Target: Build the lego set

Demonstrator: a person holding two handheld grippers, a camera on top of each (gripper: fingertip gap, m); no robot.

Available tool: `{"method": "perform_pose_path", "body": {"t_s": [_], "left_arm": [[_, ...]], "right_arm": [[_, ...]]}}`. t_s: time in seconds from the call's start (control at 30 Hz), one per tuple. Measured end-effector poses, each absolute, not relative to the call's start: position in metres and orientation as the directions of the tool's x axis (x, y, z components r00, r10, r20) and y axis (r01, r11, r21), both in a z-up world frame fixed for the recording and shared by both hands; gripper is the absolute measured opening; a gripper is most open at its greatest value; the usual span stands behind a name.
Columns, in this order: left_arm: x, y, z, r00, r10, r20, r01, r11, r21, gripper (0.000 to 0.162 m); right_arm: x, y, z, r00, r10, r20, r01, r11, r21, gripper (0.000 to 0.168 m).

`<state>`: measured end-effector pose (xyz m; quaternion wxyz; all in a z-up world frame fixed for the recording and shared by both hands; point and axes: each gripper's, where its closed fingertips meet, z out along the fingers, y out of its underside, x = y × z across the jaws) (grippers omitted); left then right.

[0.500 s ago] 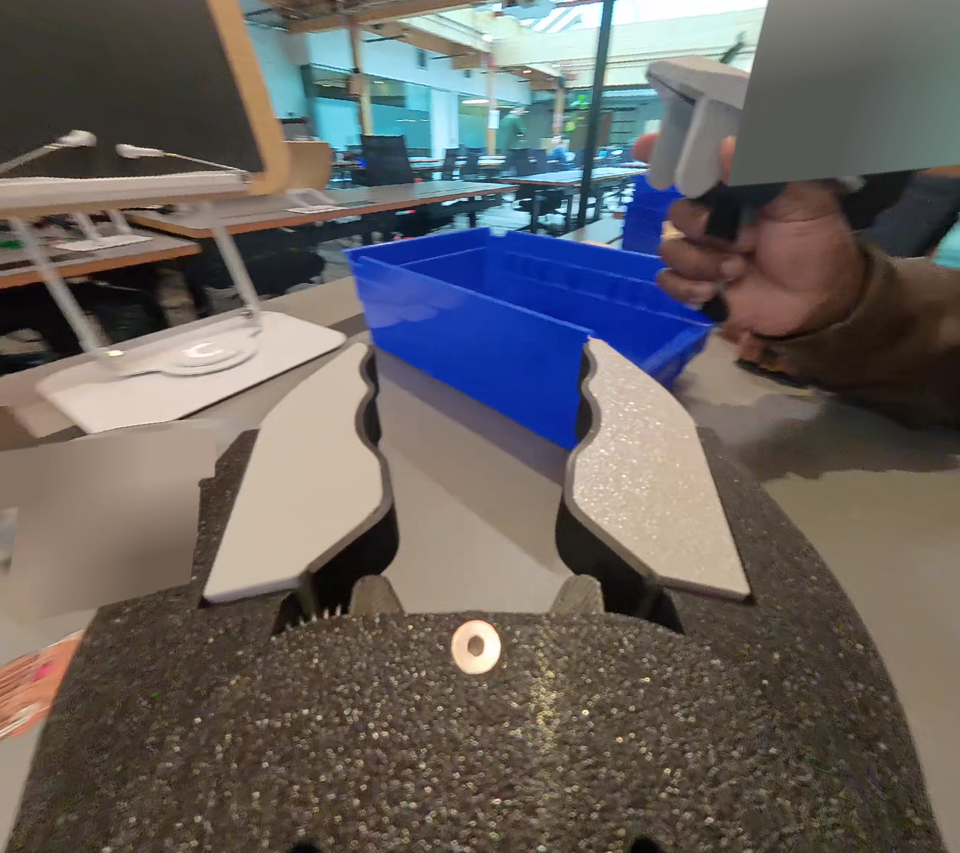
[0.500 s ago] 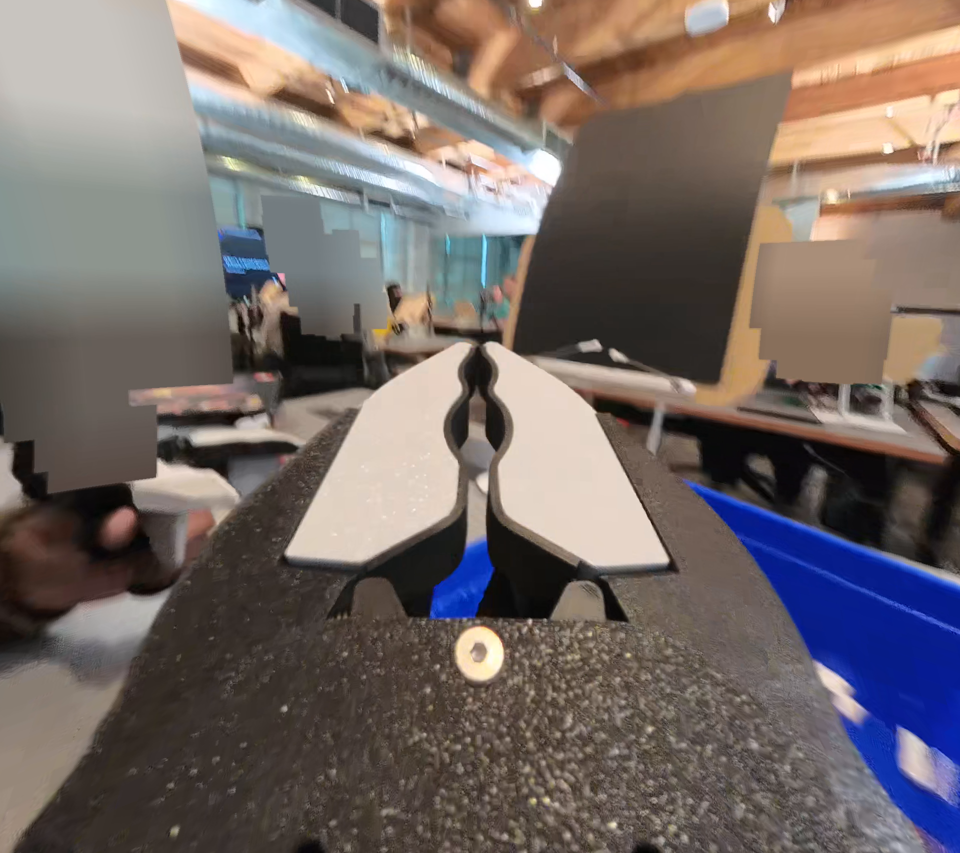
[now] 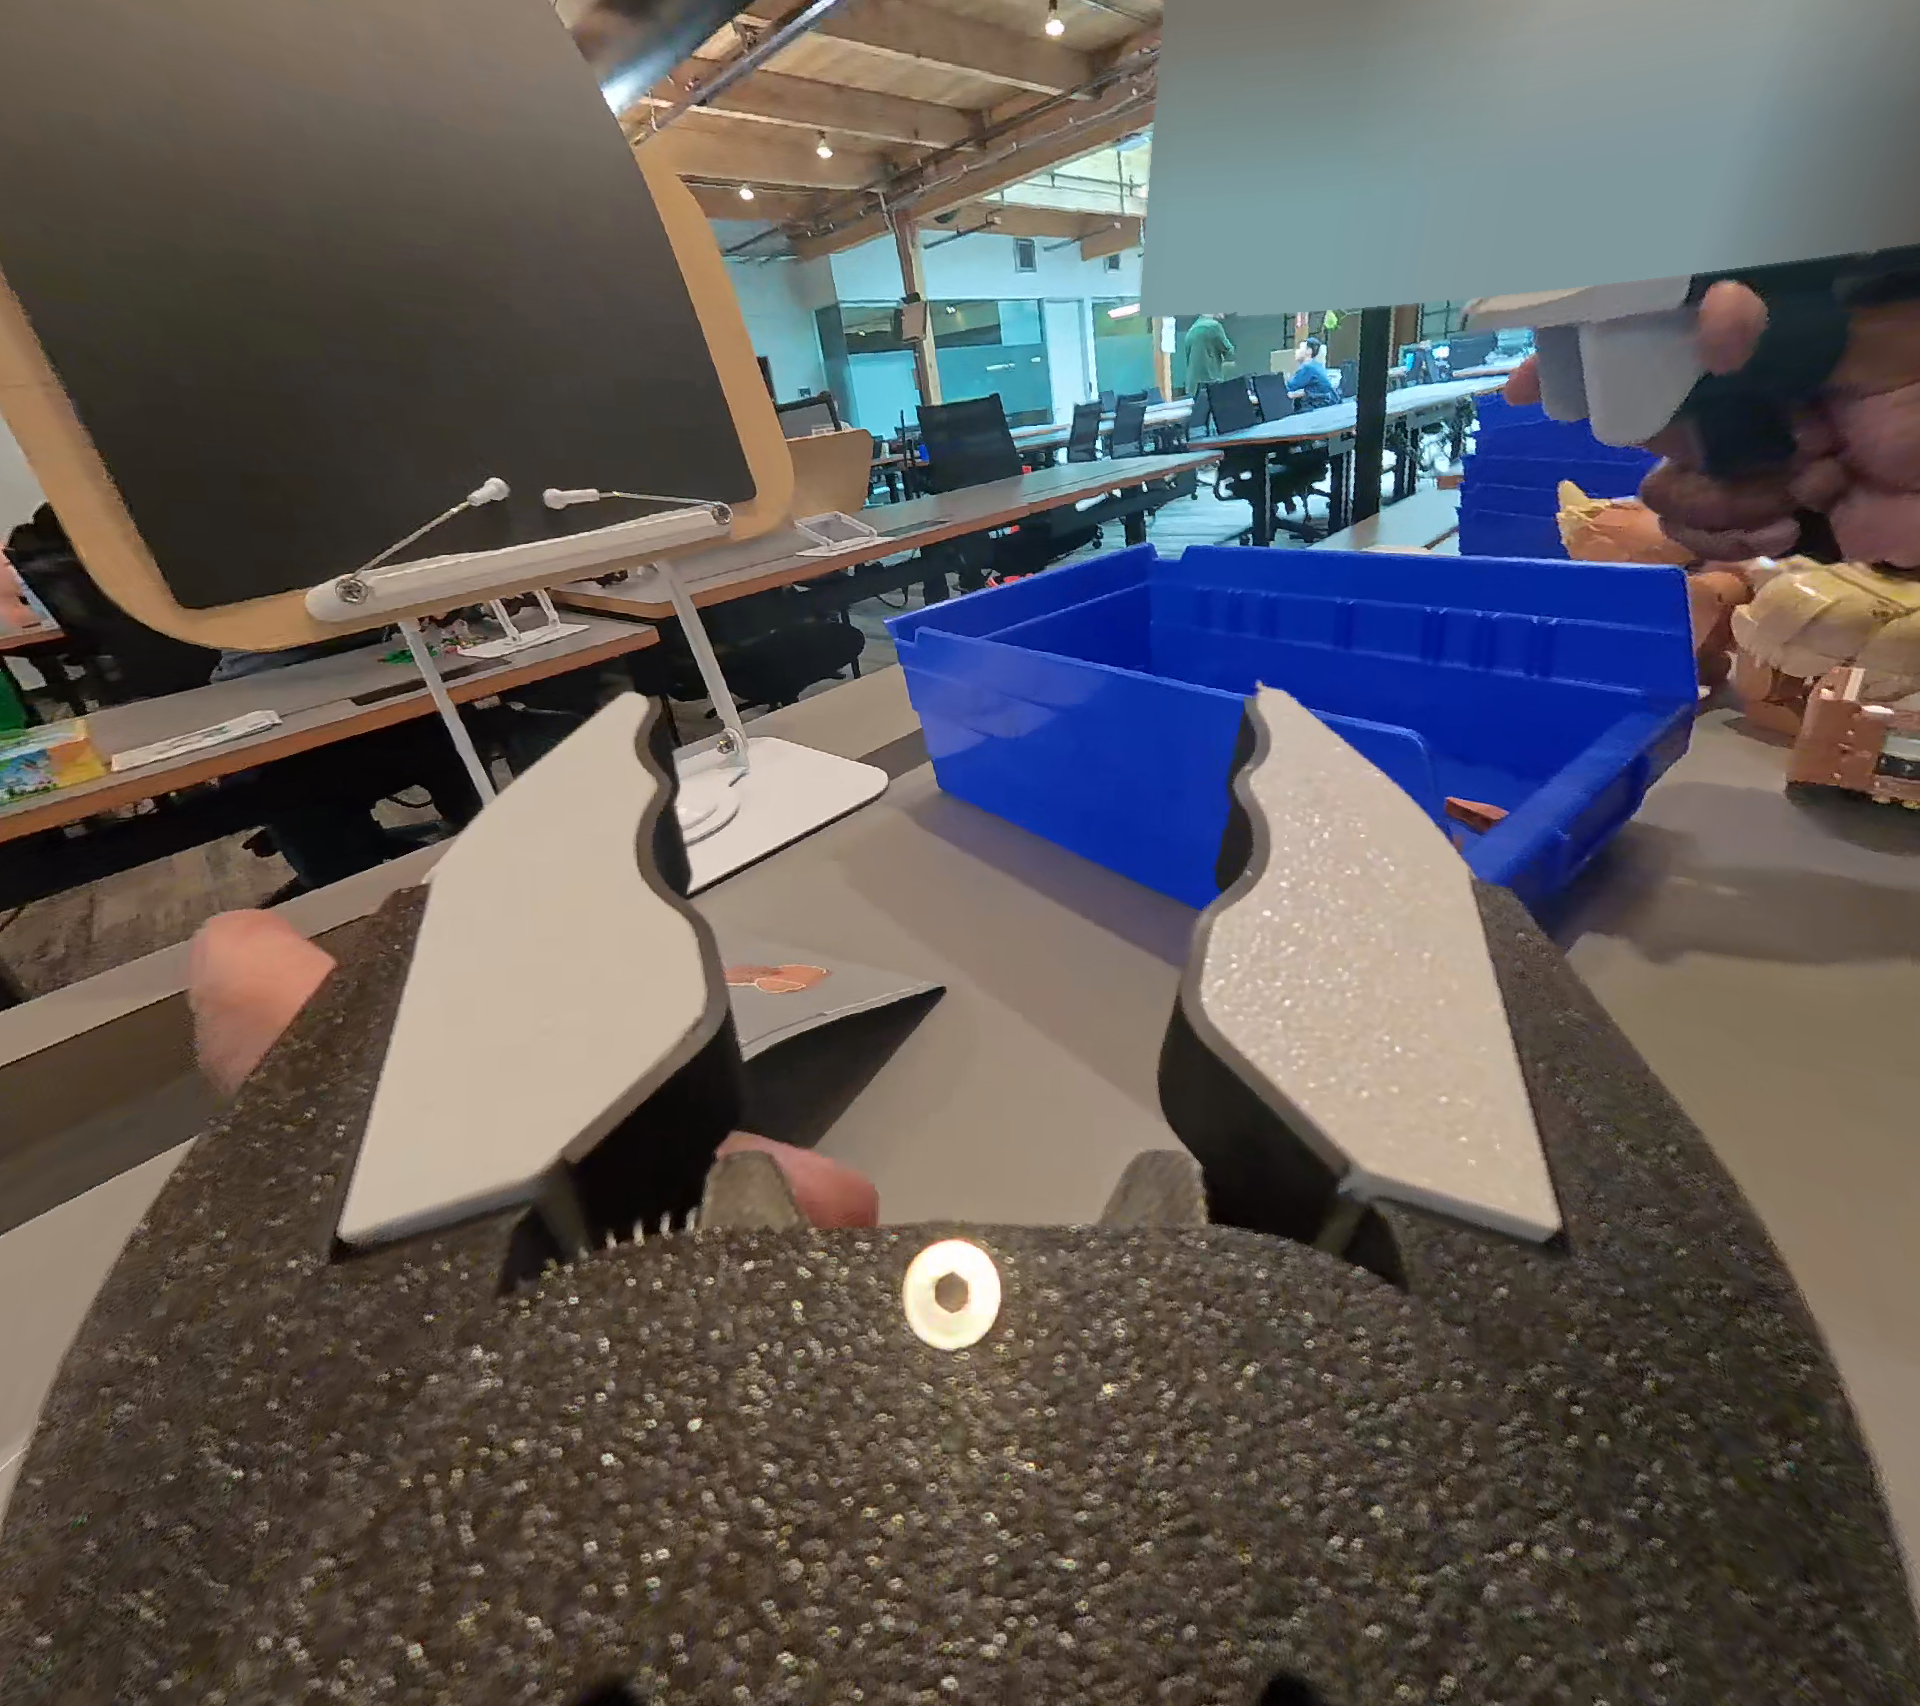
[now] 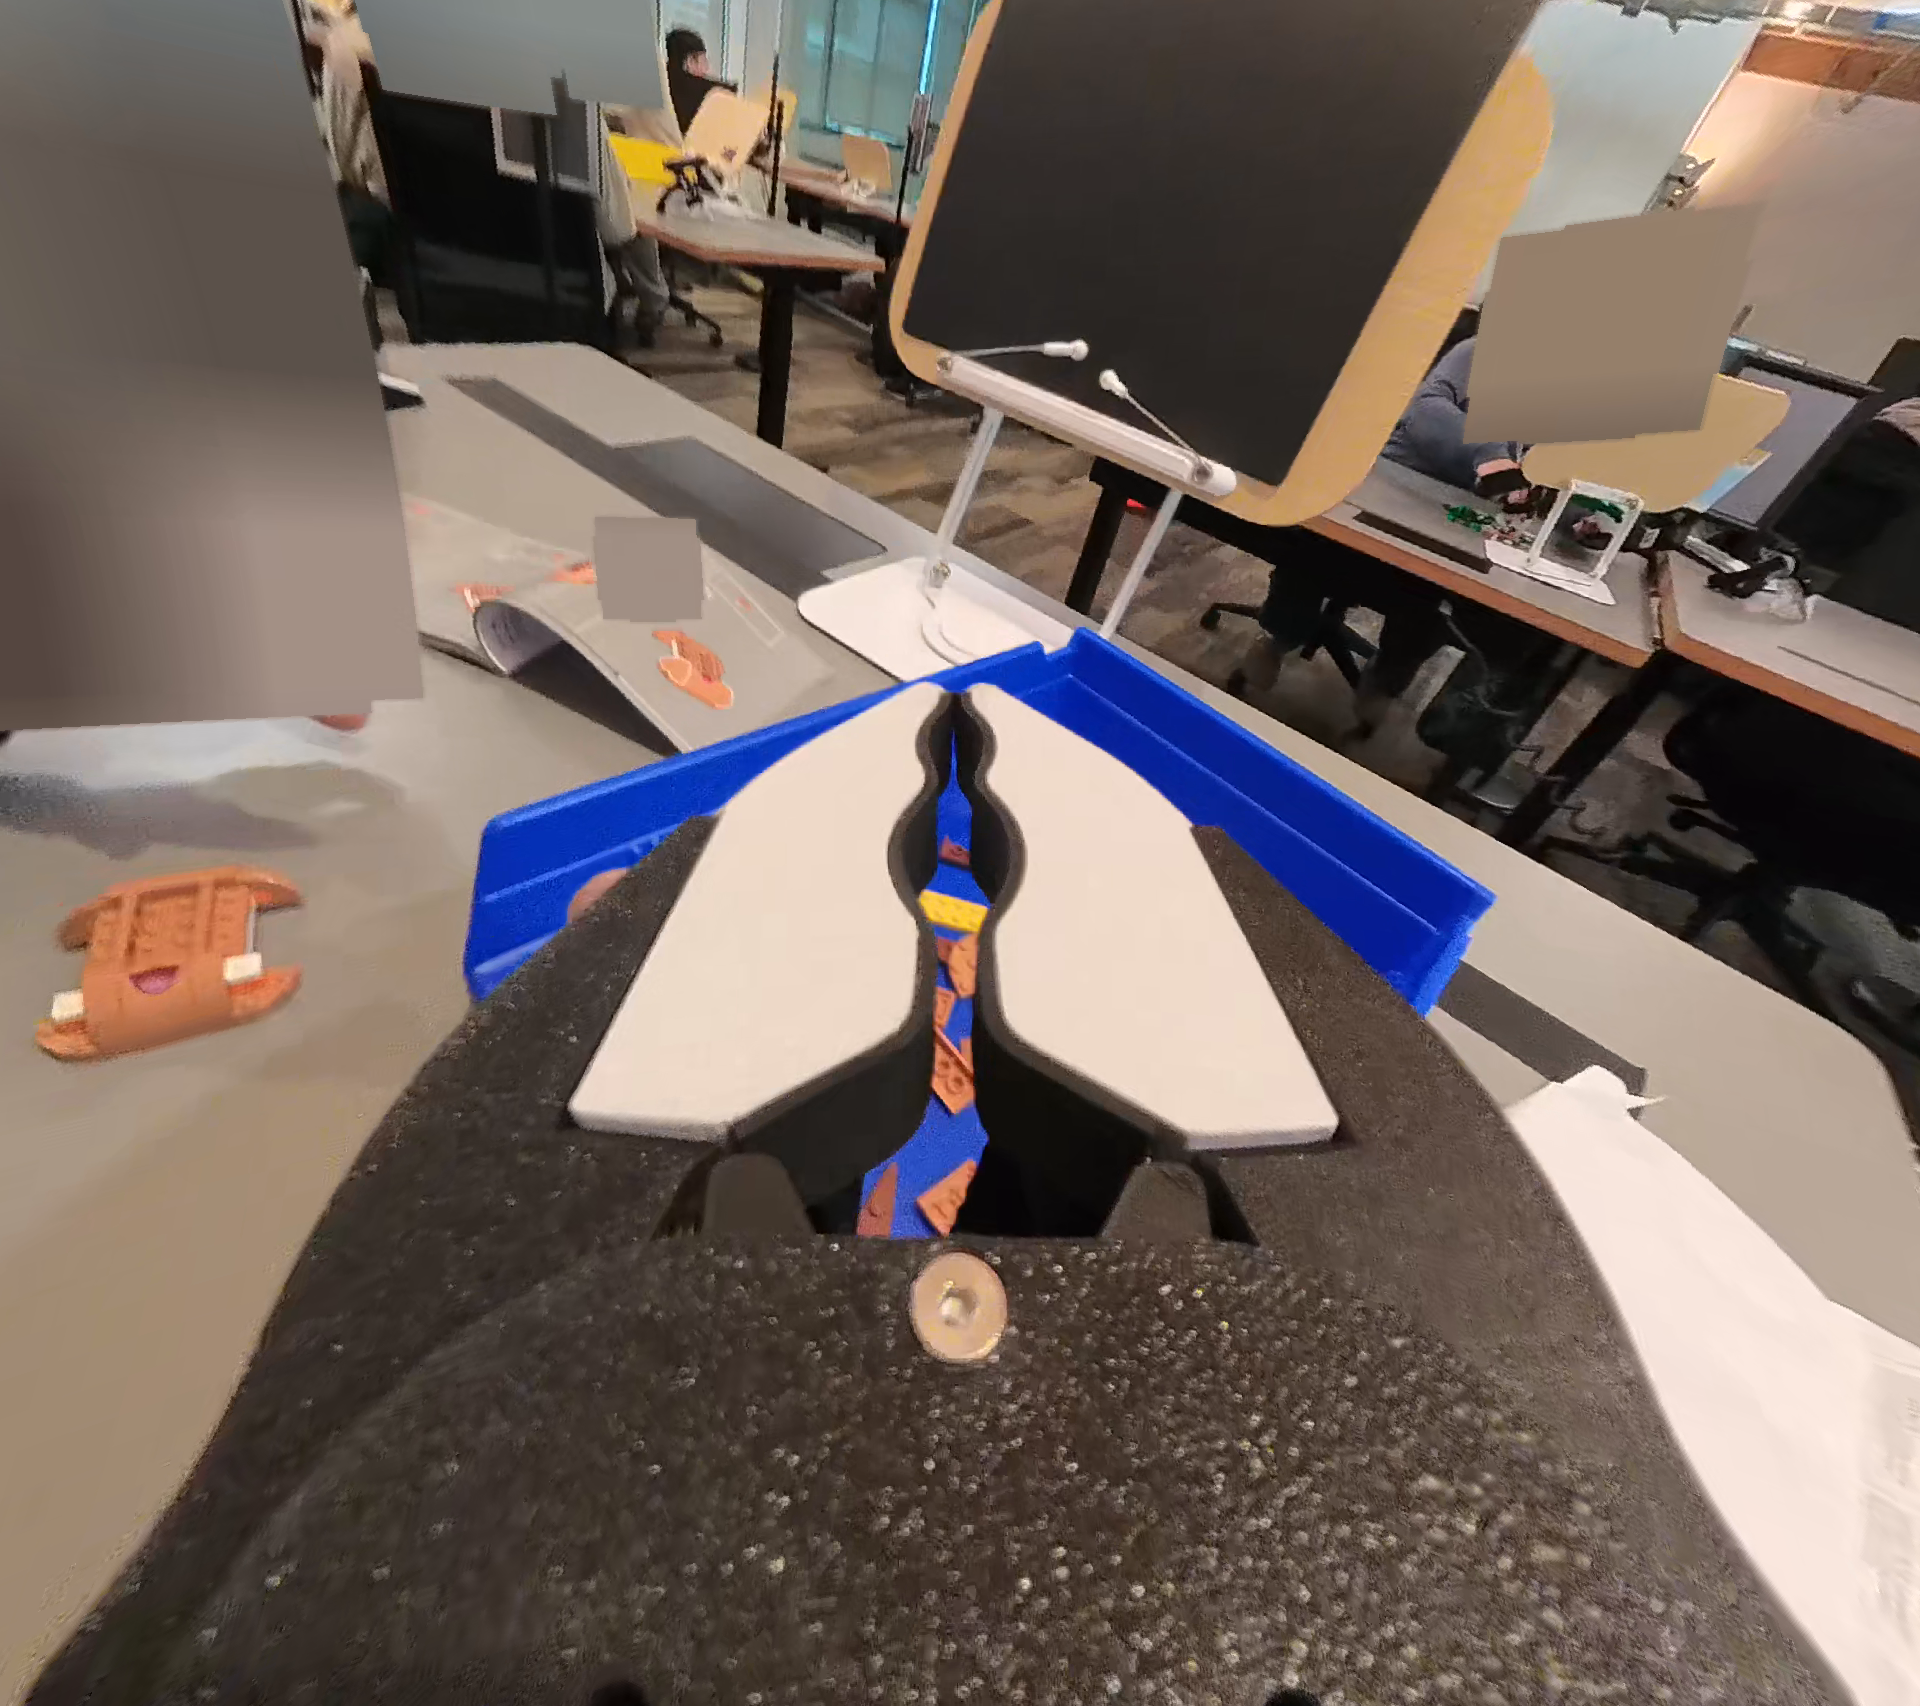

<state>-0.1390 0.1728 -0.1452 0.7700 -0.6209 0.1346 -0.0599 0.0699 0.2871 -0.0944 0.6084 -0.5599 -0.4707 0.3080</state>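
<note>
The right hand-held gripper (image 4: 954,706), pressed together and empty above the bin (image 4: 1340,835), risked scattering the bricks (image 4: 951,1069); the left (image 3: 945,747) was spread.

- An open office is seen, with a timber-beamed ceiling (image 3: 935,98) set with small spot lamps (image 3: 1054,27).
- Long grey desks (image 3: 1039,482) and black chairs (image 3: 961,430) are ranged in rows.
- Glazed partitions (image 4: 862,15) are lit with bluish daylight.
- Patterned carpet (image 4: 1018,503) is laid underfoot.
</note>
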Motion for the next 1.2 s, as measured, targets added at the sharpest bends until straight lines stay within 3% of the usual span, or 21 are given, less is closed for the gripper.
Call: {"method": "perform_pose_path", "body": {"t_s": [0.07,0.17,0.23,0.37,0.57,0.7,0.87,1.03,1.2], "left_arm": [[-0.142,0.171,-0.146,0.959,-0.264,-0.1,-0.044,0.211,-0.977,0.08],[-0.16,0.169,-0.141,0.981,-0.189,-0.049,0.0,0.252,-0.968,0.069],[-0.168,0.165,-0.136,0.987,-0.14,-0.085,-0.037,0.312,-0.949,0.07],[-0.159,0.163,-0.134,0.968,-0.124,-0.217,-0.162,0.352,-0.922,0.089],[-0.132,0.164,-0.144,0.929,-0.23,-0.29,-0.199,0.352,-0.915,0.097],[-0.145,0.161,-0.138,0.939,-0.132,-0.317,-0.248,0.38,-0.891,0.088],[-0.141,0.161,-0.153,0.939,-0.197,-0.282,-0.216,0.3,-0.929,0.058],[-0.133,0.166,-0.172,0.918,-0.242,-0.314,-0.267,0.209,-0.941,0.058],[-0.127,0.166,-0.177,0.91,-0.266,-0.318,-0.274,0.189,-0.943,0.057]], "right_arm": [[0.069,0.287,-0.096,0.353,0.9,0.255,0.199,0.195,-0.961,0.0],[0.068,0.292,-0.1,0.32,0.9,0.294,0.274,0.209,-0.939,0.0],[0.066,0.295,-0.105,0.28,0.9,0.334,0.341,0.232,-0.911,0.0],[0.058,0.303,-0.131,0.126,0.923,0.363,0.513,0.252,-0.821,0.003],[0.046,0.319,-0.163,-0.118,0.906,0.405,0.684,0.37,-0.628,0.01],[0.038,0.329,-0.167,-0.182,0.881,0.436,0.709,0.425,-0.562,0.009],[0.033,0.335,-0.191,-0.284,0.873,0.397,0.732,0.465,-0.498,0.011],[0.032,0.343,-0.217,-0.375,0.848,0.375,0.758,0.513,-0.403,0.024],[0.037,0.356,-0.229,-0.42,0.831,0.366,0.787,0.534,-0.309,0.027]]}}
